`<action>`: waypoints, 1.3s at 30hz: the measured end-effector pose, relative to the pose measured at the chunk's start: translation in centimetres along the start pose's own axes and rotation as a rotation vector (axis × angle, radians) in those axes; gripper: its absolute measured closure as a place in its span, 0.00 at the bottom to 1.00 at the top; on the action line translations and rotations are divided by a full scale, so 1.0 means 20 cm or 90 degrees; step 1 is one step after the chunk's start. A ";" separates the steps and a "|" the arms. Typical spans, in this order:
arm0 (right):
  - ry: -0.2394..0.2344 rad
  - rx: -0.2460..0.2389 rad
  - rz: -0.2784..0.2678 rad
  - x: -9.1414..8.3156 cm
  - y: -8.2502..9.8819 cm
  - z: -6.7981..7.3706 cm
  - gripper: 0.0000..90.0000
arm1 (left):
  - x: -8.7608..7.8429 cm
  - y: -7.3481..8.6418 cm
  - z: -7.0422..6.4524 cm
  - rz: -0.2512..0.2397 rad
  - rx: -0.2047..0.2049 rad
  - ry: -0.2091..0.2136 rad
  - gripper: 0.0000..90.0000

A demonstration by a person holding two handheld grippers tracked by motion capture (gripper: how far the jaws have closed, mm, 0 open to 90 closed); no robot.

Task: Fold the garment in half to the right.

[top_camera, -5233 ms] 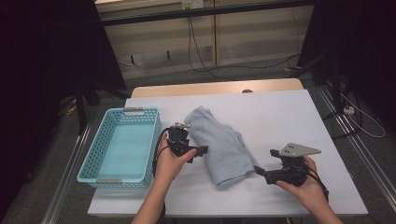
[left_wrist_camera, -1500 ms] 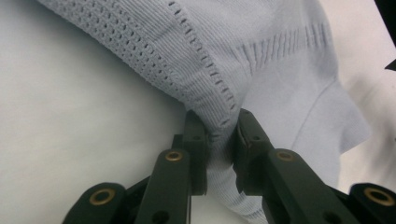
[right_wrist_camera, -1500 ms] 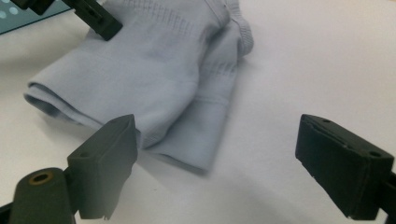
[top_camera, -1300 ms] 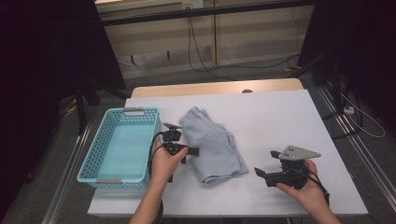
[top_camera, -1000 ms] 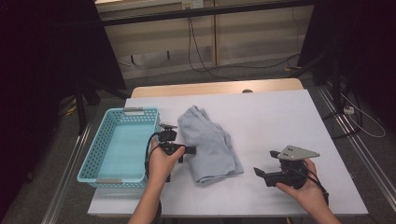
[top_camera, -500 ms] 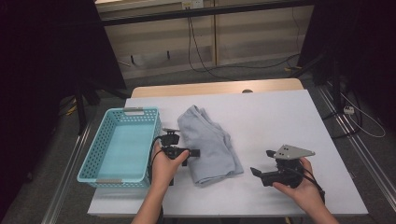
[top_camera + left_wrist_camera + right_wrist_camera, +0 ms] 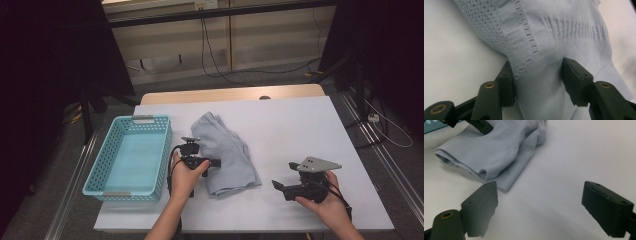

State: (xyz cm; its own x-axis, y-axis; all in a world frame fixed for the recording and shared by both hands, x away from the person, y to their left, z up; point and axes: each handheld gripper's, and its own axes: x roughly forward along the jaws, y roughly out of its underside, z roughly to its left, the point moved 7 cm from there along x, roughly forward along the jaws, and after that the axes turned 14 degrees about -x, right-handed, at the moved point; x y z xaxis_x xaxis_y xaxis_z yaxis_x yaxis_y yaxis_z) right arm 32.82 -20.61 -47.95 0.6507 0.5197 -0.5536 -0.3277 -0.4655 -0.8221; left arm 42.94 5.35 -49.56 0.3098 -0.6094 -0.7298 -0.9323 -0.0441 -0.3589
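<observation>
A: Left gripper (image 7: pixel 212 163)?
B: Jaws partly open, just closing in on a fold of light-blue knit garment (image 7: pixel 227 152); pads against cloth.
A: Garment?
B: Folded on white table (image 7: pixel 310 130), beside blue basket (image 7: pixel 100 182).
A: Right gripper (image 7: pixel 276 185)?
B: Wide open, holding nothing, near garment's corner.

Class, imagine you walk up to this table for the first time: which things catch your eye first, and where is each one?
A pale blue knitted garment lies folded mid-table, and the left hand-held gripper sits at its left edge, jaws on either side of a fold of the fabric. A turquoise plastic basket stands at the table's left. At the right, the right hand-held gripper is held with jaws wide open over bare white tabletop.
</observation>
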 end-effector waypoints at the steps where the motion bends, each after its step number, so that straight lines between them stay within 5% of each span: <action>1: 0.000 0.002 0.001 0.00 0.00 0.00 0.15 | 0.00 0.00 0.00 0.000 0.000 0.000 0.55; 4: 0.004 0.005 0.003 0.00 0.01 -0.01 0.15 | 0.05 -0.02 -0.04 -0.012 -0.005 0.019 0.56; 15: 0.007 0.011 0.005 -0.01 0.03 -0.03 0.15 | 0.14 -0.06 -0.12 -0.026 0.017 0.009 0.69; 19: 0.011 0.018 0.002 -0.02 0.03 -0.05 0.14 | 0.14 -0.06 -0.12 -0.021 0.006 0.014 0.76; 29: 0.014 0.021 -0.011 -0.01 -0.01 -0.04 0.14 | 0.05 -0.09 -0.14 0.005 0.005 0.024 0.81; 39: 0.010 0.024 -0.013 -0.01 0.00 -0.04 0.14 | -0.07 -0.14 -0.11 0.058 0.011 -0.005 0.81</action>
State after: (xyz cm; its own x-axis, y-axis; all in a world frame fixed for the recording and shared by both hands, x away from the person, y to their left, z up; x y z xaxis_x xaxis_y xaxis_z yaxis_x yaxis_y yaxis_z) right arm 33.18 -21.34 -47.68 0.6675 0.5176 -0.5352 -0.3403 -0.4273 -0.8376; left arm 44.78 4.50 -46.22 0.2252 -0.6041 -0.7644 -0.9533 0.0254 -0.3009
